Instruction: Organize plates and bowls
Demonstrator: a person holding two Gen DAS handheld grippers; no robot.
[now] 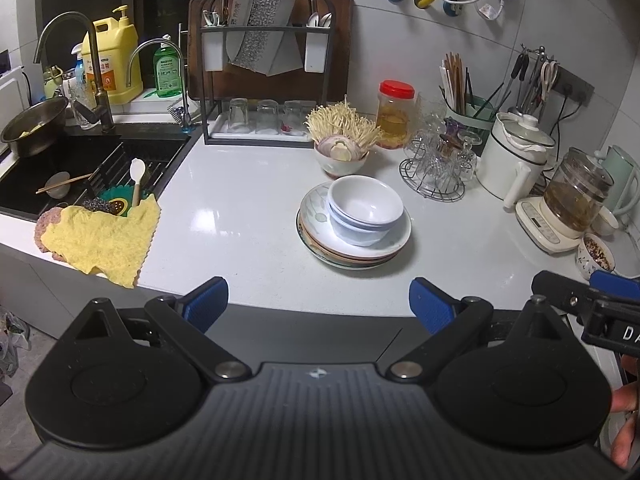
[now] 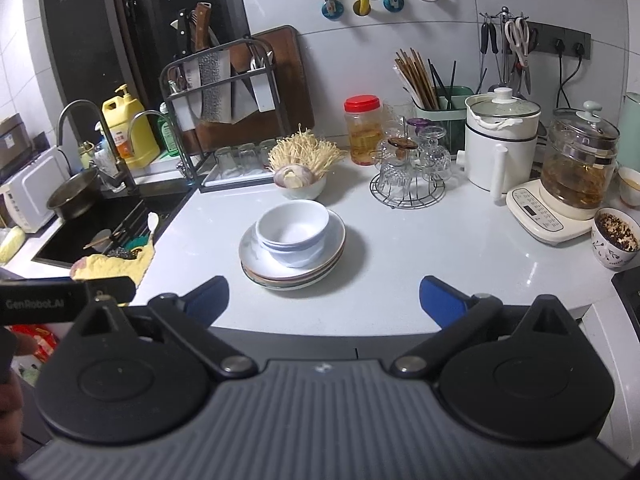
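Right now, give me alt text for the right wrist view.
Two nested white bowls sit on a stack of plates on a white counter, ahead of the right gripper, whose blue fingers are open and empty. A sink lies left, kitchenware behind.

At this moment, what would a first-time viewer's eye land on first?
Mid-counter, the stack of plates with nested white bowls on top draws the eye. Behind it, a bowl of enoki mushrooms stands beside a red-lidded jar. In front, the left gripper and the right gripper hang open and empty at the counter's near edge.
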